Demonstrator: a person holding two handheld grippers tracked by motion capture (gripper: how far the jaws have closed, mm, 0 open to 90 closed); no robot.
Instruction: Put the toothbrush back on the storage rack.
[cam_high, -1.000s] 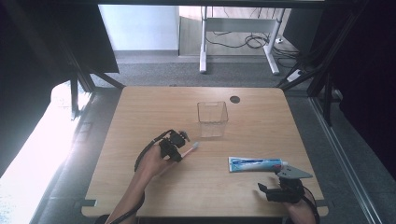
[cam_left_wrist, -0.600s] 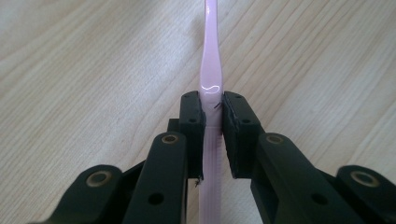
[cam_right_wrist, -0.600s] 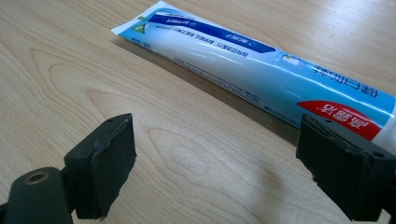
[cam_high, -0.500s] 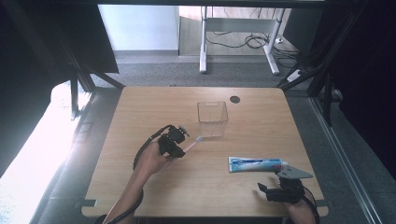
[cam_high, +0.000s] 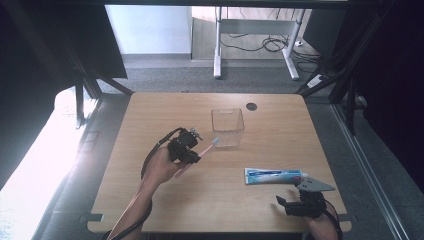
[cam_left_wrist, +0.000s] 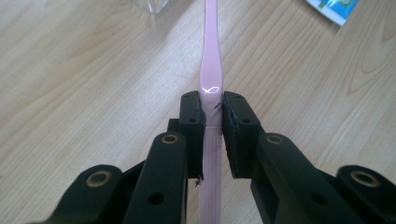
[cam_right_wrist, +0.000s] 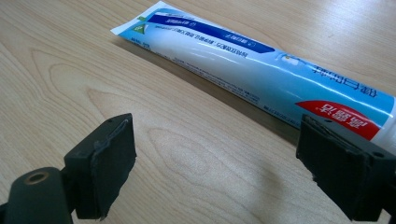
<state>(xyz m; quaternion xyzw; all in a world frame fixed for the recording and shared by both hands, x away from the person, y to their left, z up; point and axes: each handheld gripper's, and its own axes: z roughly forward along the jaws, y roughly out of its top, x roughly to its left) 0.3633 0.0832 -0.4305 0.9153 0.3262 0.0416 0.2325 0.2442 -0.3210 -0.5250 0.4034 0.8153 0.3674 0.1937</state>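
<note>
Now | left fingers (cam_left_wrist: 213, 128) clamp pink toothbrush (cam_left_wrist: 211, 60) | head points far-right at clear cup (cam_high: 227, 127) | right fingers (cam_right_wrist: 233, 175) gape, empty, near toothpaste tube (cam_right_wrist: 261, 70)

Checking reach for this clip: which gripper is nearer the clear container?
Left. The left gripper, shut on the pink toothbrush, is just beside the clear container; the right gripper sits open by the toothpaste tube.

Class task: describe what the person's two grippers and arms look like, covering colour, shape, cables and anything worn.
Both grippers are black, with flat rectangular pads. The left gripper trails a looping black cable; the right gripper carries a grey three-cornered plate. The forearms are bare, without sleeves.
</note>
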